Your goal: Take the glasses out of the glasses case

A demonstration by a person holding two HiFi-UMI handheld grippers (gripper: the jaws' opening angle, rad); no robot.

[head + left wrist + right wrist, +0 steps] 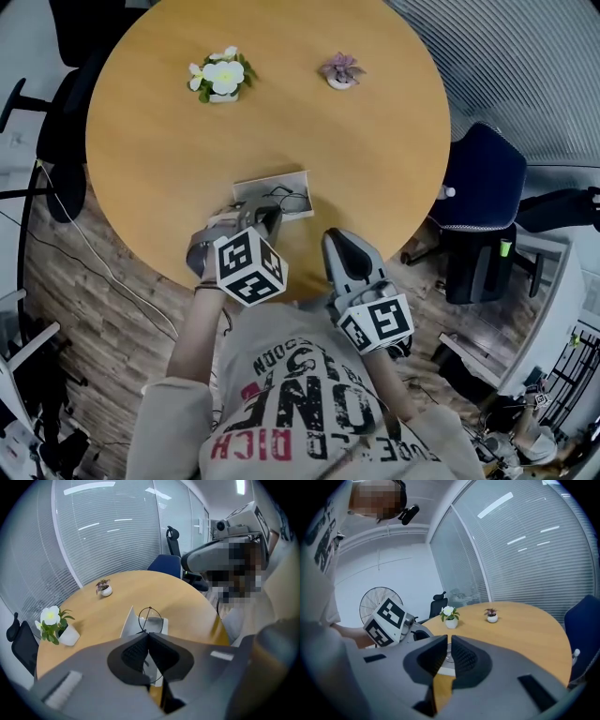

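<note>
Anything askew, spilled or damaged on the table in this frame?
Nothing stands out. The glasses case lies open near the near edge of the table, and the left gripper is shut on the thin wire glasses over it. The white-flowered plant and the purple plant stand upright. No spill or damage shows.

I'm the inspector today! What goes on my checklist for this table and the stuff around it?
Surface: round wooden table, smooth top.
Job's things: open grey glasses case near the table edge by the person; thin black wire glasses just over it.
Clutter: white-flowered pot plant; small purple pot plant.
Grippers: left claw shut on the glasses; right claw shut, empty.
Cables: thin white cable on the floor.
Surroundings: blue office chair, glass walls with blinds.
</note>
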